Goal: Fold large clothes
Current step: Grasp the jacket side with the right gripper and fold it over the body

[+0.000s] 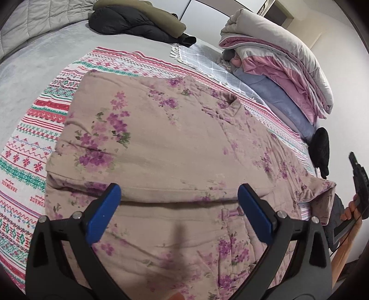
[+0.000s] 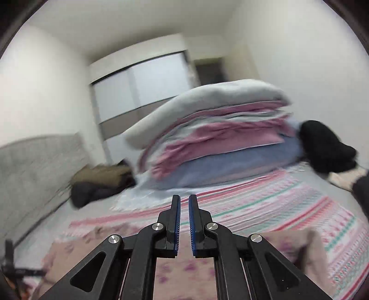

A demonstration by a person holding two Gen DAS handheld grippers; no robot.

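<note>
The floral padded garment (image 1: 161, 143) lies spread on the patterned blanket (image 1: 30, 138) that covers the near part of the bed (image 1: 34, 64). Its beige fabric carries purple flower sprays; one part is folded over the body, forming a straight horizontal edge just ahead of the left gripper (image 1: 179, 203).

Left gripper: jaws spread wide above the garment, blue pads (image 1: 103, 214) well apart, nothing between them.

Right gripper (image 2: 184, 207): jaws drawn together until only a narrow slit remains — nothing is clamped. It is raised above the garment's near edge and points across the bed toward the stacked quilts (image 2: 219, 138). The right wrist view is motion-blurred.

Surroundings:
- Stacked quilts — grey, pink and blue layers, at the bed's far right side.
- Dark and olive jackets (image 1: 138, 20), bunched near the grey headboard (image 2: 34, 166) at the far left corner.
- A black garment (image 1: 320, 150) at the right edge of the bed.
- A hand (image 1: 350, 210) at the right margin of the left wrist view, gripping a black handle.
</note>
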